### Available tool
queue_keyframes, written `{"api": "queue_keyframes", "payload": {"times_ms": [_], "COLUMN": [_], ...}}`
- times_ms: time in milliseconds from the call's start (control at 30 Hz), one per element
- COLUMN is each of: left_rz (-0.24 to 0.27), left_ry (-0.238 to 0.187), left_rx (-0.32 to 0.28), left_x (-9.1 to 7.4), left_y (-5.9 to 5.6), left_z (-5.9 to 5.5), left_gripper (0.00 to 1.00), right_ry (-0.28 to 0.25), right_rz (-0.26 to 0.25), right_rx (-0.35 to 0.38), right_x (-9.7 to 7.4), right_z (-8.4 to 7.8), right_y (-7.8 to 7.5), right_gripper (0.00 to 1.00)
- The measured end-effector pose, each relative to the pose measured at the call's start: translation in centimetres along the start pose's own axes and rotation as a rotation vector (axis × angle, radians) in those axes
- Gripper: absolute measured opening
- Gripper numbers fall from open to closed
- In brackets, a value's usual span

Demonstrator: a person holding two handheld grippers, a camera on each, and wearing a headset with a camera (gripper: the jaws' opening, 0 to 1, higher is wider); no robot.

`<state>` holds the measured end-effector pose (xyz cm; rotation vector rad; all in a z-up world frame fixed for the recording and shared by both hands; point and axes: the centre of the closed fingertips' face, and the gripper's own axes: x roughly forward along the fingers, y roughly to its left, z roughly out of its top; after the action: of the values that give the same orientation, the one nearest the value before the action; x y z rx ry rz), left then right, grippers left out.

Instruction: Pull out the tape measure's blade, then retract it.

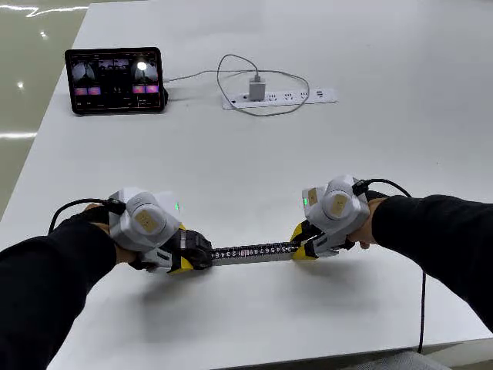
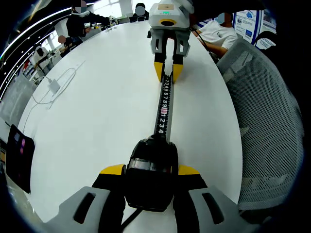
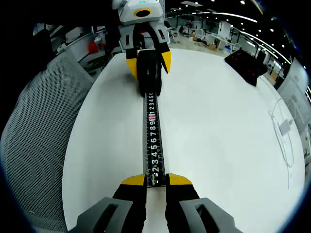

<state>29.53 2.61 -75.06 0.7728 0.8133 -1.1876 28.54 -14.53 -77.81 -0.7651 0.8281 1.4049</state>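
Observation:
A black tape measure case [image 1: 197, 250] [image 2: 151, 170] [image 3: 148, 73] rests low over the white table, with my left gripper [image 1: 183, 253] [image 2: 146, 171] shut on its sides. Its black blade [image 1: 254, 251] [image 2: 164, 104] [image 3: 152, 141], printed with white numbers, runs out straight above the tabletop to my right gripper [image 1: 299, 245] [image 3: 156, 180]. That gripper is shut on the blade's end. In the left gripper view the right gripper [image 2: 167, 72] shows at the far end of the blade; in the right gripper view the left gripper [image 3: 147, 60] shows around the case.
A dark tablet [image 1: 115, 79] stands at the table's back left. A white power strip [image 1: 281, 97] with a charger and looped cable lies at the back middle. The table's front edge [image 1: 254, 356] runs close below the grippers. A mesh chair [image 2: 265, 111] stands beside the table.

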Motion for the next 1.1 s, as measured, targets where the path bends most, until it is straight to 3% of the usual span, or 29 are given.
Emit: {"api": "queue_keyframes", "payload": {"times_ms": [1100], "left_rz": [-0.001], "left_ry": [0.005], "left_rx": [-0.002], "left_x": [0.0], "left_y": [0.1], "left_z": [0.0], "left_gripper": [0.32], "right_ry": [0.012], "right_rz": [-0.013], "right_rx": [0.024], "right_x": [-1.6], "right_z": [-2.5], "right_y": [-0.1], "right_gripper": [0.10]}}
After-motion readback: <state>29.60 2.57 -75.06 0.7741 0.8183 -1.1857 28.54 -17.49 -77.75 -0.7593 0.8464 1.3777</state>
